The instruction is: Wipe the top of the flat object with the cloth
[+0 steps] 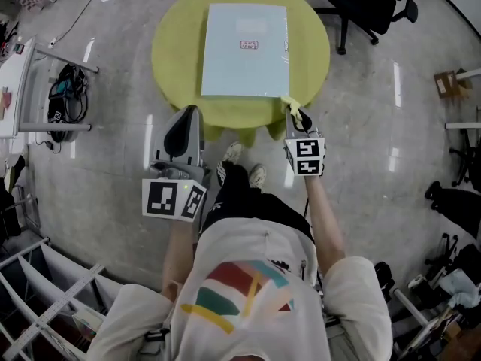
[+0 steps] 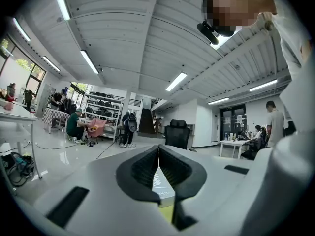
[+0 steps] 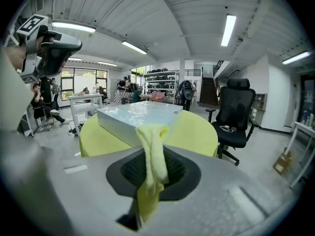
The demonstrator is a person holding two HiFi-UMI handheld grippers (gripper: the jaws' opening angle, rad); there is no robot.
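Right gripper [image 1: 296, 125] clamps the yellow cloth [image 3: 153, 141] at the pale-blue flat box's [image 1: 244, 51] near right corner, apparently ready to start wiping; left gripper [image 2: 158, 156], closed on nothing, hangs off the box's near-left side.

1. Glossy grey floor [image 1: 113, 201], streaked with light reflections.
2. Black office chair [image 1: 361, 2] far right of round yellow-green surface [image 1: 173, 51].
3. Ribbed white ceiling [image 3: 172, 14] with strip lights [image 3: 229, 29].
4. Shelving racks [image 2: 106, 113], staircase [image 3: 210, 90] at far wall.
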